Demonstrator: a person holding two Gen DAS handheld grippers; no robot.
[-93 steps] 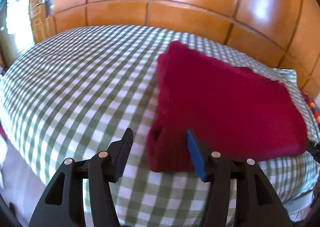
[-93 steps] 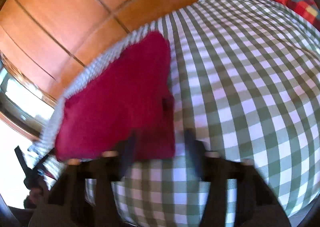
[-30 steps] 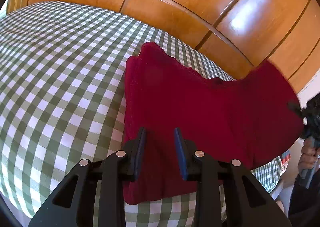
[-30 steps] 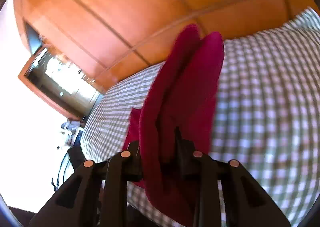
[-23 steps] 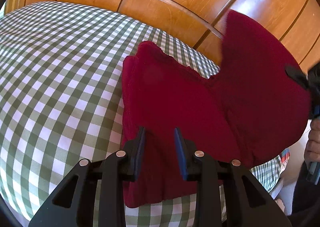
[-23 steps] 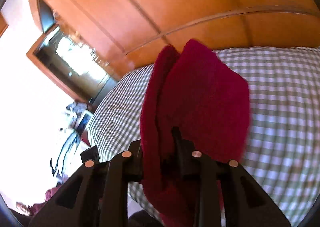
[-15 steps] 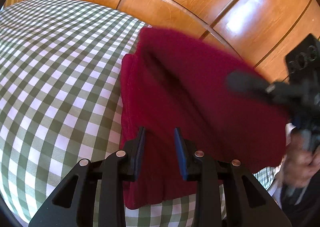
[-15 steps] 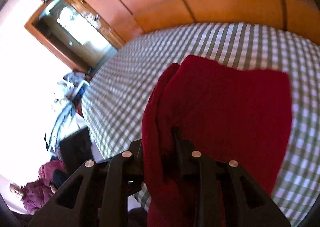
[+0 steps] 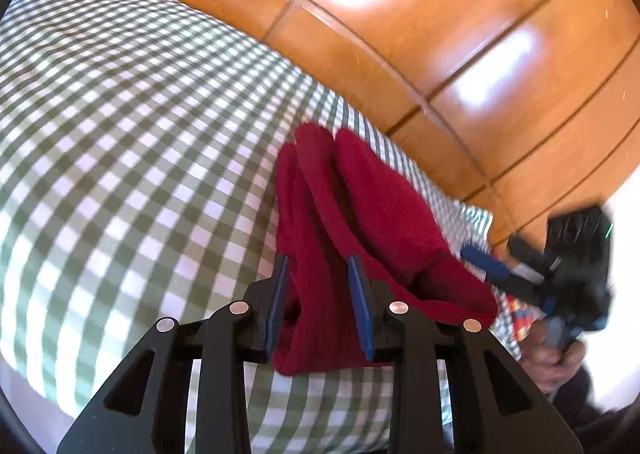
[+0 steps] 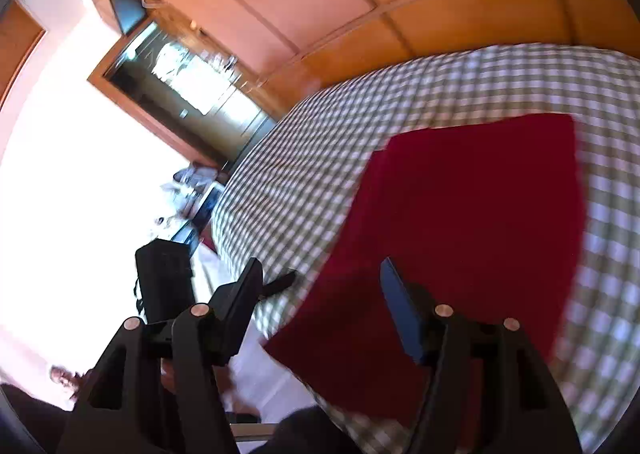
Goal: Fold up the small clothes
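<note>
Between the blue pads of the left hand-held gripper (image 9: 320, 282), a bunched edge of the red cloth (image 9: 360, 206) is clamped, the rest lying on the checked bed (image 9: 120, 134) ahead of it. Jaws on the right hand-held gripper (image 10: 320, 286) are opening, and nothing sits pinched between them; the cloth lies flat just ahead and to their right. A fold looks freshly laid. Next probably comes freeing the left grip and smoothing. Cloth's long axis runs away from the left gripper.
</note>
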